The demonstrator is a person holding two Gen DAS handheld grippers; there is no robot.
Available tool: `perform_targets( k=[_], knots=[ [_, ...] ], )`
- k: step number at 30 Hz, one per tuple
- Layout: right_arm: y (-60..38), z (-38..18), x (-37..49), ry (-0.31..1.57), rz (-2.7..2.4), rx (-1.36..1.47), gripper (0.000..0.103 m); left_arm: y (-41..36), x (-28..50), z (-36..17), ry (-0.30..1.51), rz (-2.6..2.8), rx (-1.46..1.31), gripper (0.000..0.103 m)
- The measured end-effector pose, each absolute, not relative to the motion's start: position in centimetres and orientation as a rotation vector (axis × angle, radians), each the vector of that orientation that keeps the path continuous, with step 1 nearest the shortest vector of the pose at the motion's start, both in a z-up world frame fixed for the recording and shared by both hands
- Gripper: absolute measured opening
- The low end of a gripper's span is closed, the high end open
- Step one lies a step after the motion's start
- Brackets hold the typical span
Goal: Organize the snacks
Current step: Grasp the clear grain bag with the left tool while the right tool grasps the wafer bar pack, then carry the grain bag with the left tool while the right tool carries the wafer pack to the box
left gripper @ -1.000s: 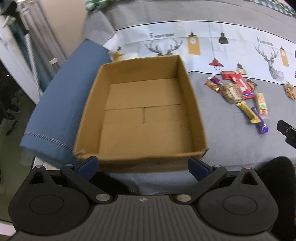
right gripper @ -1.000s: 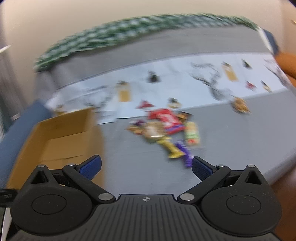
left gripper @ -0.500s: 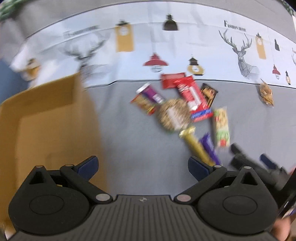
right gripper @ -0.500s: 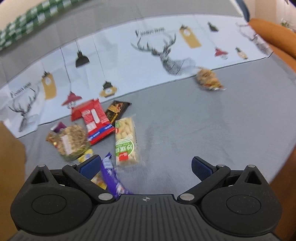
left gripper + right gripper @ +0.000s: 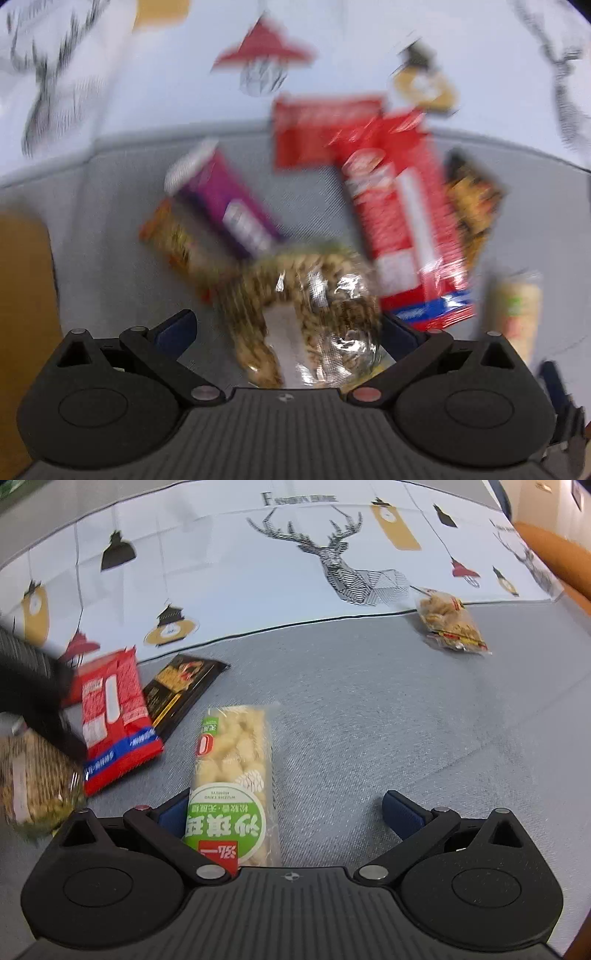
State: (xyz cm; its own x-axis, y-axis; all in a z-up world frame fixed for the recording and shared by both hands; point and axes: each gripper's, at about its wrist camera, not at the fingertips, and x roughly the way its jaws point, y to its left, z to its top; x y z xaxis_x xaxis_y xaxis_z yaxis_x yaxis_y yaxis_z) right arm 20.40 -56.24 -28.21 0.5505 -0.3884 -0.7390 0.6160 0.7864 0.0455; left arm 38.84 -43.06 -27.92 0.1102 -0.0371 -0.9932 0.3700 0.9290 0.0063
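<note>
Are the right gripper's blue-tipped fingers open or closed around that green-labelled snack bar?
Open. The right gripper has its jaws spread wide; the green-labelled snack bar lies flat near the left finger, not clamped.

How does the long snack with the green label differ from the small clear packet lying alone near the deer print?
The green-label snack is a long narrow bar lying between the open fingers of the right gripper; the small clear packet is shorter, lumpier and lies far from it. The bar holds pale pieces, the packet browner ones. Both lie flat on the grey cloth in clear wrappers.
</note>
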Motion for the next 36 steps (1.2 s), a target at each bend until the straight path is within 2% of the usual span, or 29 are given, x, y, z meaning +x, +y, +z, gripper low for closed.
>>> perform_targets(
  k=[5, 19, 20, 21, 23, 24, 32, 36],
  knots=[
    [-56.3, -28.4, 20.4, 0.776, -0.621, 0.293, 0.103, -40.6, 38.8, -28.2, 1.404, -0.321, 0.264, 0.103],
    [-56.0, -28.6, 20.5, 0.755, -0.634, 0.274, 0.102, -41.2, 39.9, -28.3, 1.434, -0.312, 0.294, 0.103],
    [-55.9, -28.6, 20.5, 0.755, -0.634, 0.273, 0.102, -41.3, 40.0, -28.5, 1.456, -0.312, 0.306, 0.099],
    [-55.9, -28.6, 20.4, 0.753, -0.634, 0.272, 0.101, -41.1, 40.2, -27.9, 1.472, -0.315, 0.29, 0.083],
    [-56.0, -28.0, 19.7, 0.697, -0.612, 0.301, 0.048, -40.5, 40.4, -26.1, 1.447, -0.334, 0.239, 0.082],
    [-56.2, -27.5, 19.3, 0.664, -0.614, 0.304, 0.037, -40.2, 40.3, -24.9, 1.416, -0.36, 0.222, 0.082],
    [-57.5, -24.7, 16.4, 0.482, -0.703, 0.374, 0.038, -35.7, 34.5, -16.8, 1.231, -0.436, 0.199, 0.082],
    [-56.3, -20.1, 12.5, 0.419, -0.687, 0.435, 0.038, -30.6, 28.3, -11.6, 1.138, -0.471, 0.213, 0.082]
  ],
)
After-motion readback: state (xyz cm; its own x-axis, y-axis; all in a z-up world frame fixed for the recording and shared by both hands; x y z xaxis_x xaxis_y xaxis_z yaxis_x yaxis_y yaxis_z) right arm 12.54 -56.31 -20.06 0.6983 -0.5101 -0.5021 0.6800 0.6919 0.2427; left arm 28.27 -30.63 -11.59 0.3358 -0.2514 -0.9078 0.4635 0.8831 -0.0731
